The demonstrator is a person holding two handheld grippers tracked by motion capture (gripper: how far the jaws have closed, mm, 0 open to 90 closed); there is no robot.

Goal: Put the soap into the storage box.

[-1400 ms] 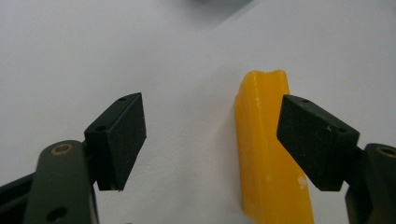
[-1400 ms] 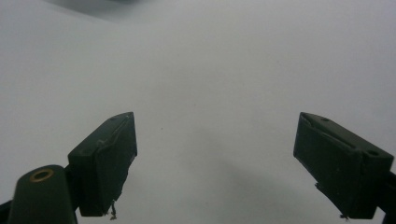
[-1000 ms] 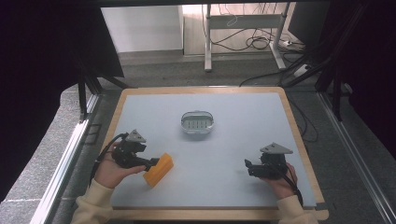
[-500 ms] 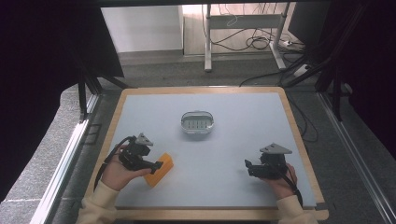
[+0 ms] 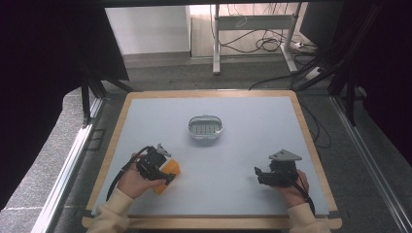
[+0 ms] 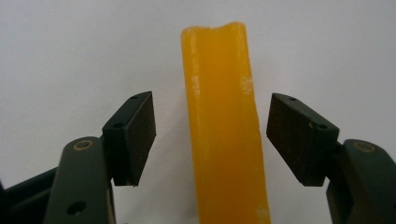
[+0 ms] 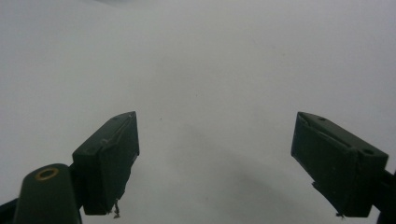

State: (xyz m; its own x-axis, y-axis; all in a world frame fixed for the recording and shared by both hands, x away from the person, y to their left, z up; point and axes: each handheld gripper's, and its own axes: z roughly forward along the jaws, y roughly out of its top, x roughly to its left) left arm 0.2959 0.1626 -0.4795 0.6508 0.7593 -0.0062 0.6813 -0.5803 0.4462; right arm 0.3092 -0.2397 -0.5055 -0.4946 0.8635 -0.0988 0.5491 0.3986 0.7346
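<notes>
Left gripper (image 6: 212, 140) spread wide astride yellow sponge (image 6: 224, 135), not touching. Right gripper (image 7: 215, 163) agape over bare bench (image 5: 243, 160). Soap dish (image 5: 205, 127) mid-bench, well apart.

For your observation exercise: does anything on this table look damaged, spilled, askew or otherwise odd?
Little stands out. The orange block has a ragged, chipped far end, seen between the open left gripper. It lies skewed to the table edges. The small dish sits upright; nothing spilled.
</notes>
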